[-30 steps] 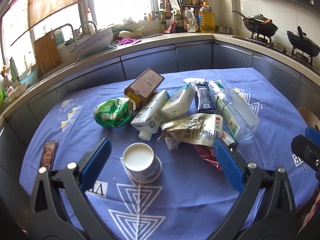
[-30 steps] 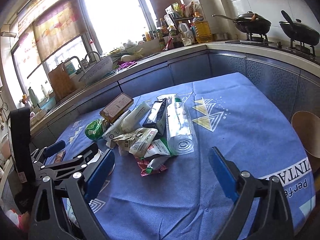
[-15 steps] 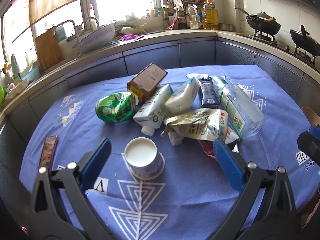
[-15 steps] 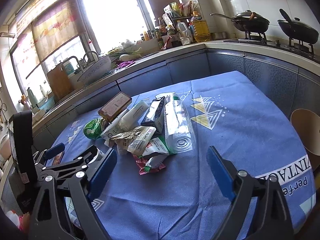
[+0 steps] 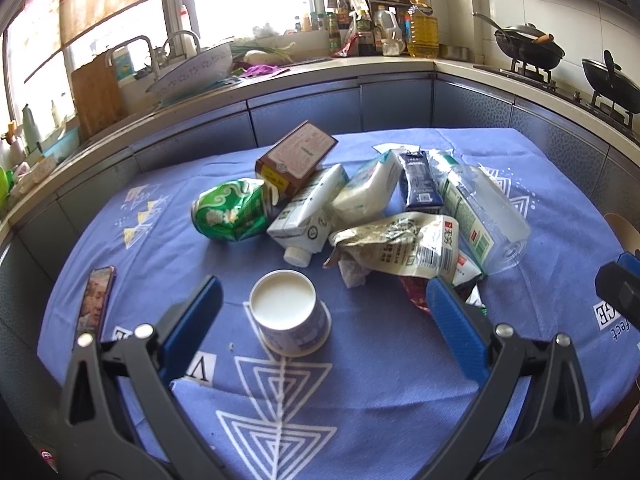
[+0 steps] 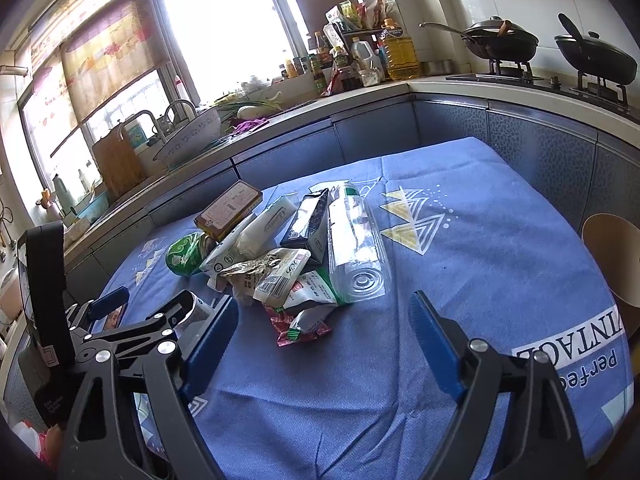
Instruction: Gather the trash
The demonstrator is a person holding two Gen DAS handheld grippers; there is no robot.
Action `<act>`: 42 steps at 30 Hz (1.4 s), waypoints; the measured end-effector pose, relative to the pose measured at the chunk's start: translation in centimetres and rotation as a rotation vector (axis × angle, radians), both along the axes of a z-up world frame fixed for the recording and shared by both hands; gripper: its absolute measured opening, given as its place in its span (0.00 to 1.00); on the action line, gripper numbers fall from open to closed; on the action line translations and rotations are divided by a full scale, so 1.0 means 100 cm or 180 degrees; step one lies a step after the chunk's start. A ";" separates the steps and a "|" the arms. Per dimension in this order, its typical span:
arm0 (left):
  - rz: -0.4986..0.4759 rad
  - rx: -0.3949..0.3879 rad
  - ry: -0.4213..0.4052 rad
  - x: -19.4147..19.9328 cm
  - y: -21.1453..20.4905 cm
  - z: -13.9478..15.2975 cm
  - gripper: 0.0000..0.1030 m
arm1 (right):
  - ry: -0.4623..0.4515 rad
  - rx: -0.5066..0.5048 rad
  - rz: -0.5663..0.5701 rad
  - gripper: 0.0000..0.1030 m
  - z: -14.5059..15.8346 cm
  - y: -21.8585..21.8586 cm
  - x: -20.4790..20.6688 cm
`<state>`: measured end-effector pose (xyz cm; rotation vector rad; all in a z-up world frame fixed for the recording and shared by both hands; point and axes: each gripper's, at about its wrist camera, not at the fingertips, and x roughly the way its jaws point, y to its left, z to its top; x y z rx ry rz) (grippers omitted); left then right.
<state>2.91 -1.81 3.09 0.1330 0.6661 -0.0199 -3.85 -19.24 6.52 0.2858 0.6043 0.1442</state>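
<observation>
A pile of trash lies on the blue tablecloth (image 5: 360,372): a white paper cup (image 5: 290,312), a green carton (image 5: 230,212), a white milk carton (image 5: 308,212), a brown box (image 5: 296,156), a crumpled foil wrapper (image 5: 400,240) and a clear plastic bottle (image 5: 480,212). My left gripper (image 5: 320,312) is open and empty, its fingers either side of the cup and just short of it. My right gripper (image 6: 324,332) is open and empty, in front of the pile, near a red wrapper (image 6: 298,326) and the bottle (image 6: 356,252).
A phone (image 5: 94,304) lies at the table's left edge. A kitchen counter (image 5: 280,80) with a sink, bottles and two woks (image 5: 528,48) runs behind the table. The left gripper shows in the right wrist view (image 6: 120,320). A wooden stool (image 6: 612,256) stands on the right.
Both grippers have crept forward toward the pile and the view has tilted down a little. The cup now sits closer between the left fingers. Nothing was grasped.
</observation>
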 end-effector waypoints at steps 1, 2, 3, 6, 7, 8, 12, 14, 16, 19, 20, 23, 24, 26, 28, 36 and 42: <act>0.0004 -0.0006 -0.0005 0.000 0.001 0.000 0.95 | 0.0002 -0.0001 0.0002 0.83 0.000 0.000 0.000; 0.0006 -0.0011 -0.0008 0.000 0.001 0.000 0.95 | 0.0003 -0.0003 0.0003 0.83 -0.001 0.000 0.000; 0.0009 -0.0013 -0.0011 0.000 0.002 -0.001 0.95 | 0.0004 -0.0003 0.0005 0.83 -0.001 0.000 0.000; 0.0008 -0.0016 -0.0011 0.000 0.002 -0.001 0.95 | 0.0013 0.0005 0.0012 0.83 -0.001 0.000 0.001; 0.0006 -0.0016 -0.0009 0.000 0.002 -0.001 0.95 | 0.0016 0.0009 0.0013 0.83 -0.001 0.000 0.001; 0.0003 -0.0014 -0.0010 0.000 0.002 -0.001 0.95 | 0.0019 0.0011 0.0015 0.83 -0.002 0.001 0.001; -0.0001 -0.0013 -0.0012 -0.001 0.002 -0.001 0.95 | 0.0024 0.0022 0.0013 0.83 -0.002 0.001 0.000; -0.0003 -0.0014 -0.0004 -0.001 0.002 -0.001 0.95 | 0.0026 0.0020 0.0012 0.83 -0.003 0.001 0.000; -0.0008 -0.0011 0.0000 -0.002 0.001 0.000 0.95 | 0.0029 0.0021 0.0011 0.83 -0.003 0.001 0.000; -0.0018 -0.0008 0.0003 -0.003 -0.001 0.000 0.95 | 0.0030 0.0021 0.0012 0.83 -0.003 0.002 0.000; -0.0021 -0.0005 0.0005 -0.004 -0.001 0.000 0.95 | 0.0030 0.0020 0.0011 0.83 -0.003 0.001 0.000; -0.0027 -0.0003 0.0014 -0.004 -0.002 0.000 0.95 | 0.0038 0.0022 0.0013 0.83 -0.004 0.001 0.000; -0.0028 -0.0003 0.0014 -0.005 -0.002 0.000 0.95 | 0.0039 0.0020 0.0015 0.83 -0.004 0.002 0.000; -0.0025 -0.0003 0.0011 -0.004 -0.002 0.000 0.95 | 0.0039 0.0018 0.0016 0.83 -0.004 0.002 0.000; -0.0025 -0.0005 0.0012 -0.005 -0.002 0.000 0.95 | 0.0038 0.0015 0.0017 0.83 -0.004 0.003 0.000; -0.0026 -0.0004 0.0016 -0.004 -0.002 0.000 0.95 | 0.0055 0.0021 0.0026 0.83 -0.005 0.003 0.001; -0.0029 -0.0014 0.0034 -0.003 -0.002 -0.002 0.95 | 0.0058 0.0023 0.0024 0.83 -0.005 0.004 0.002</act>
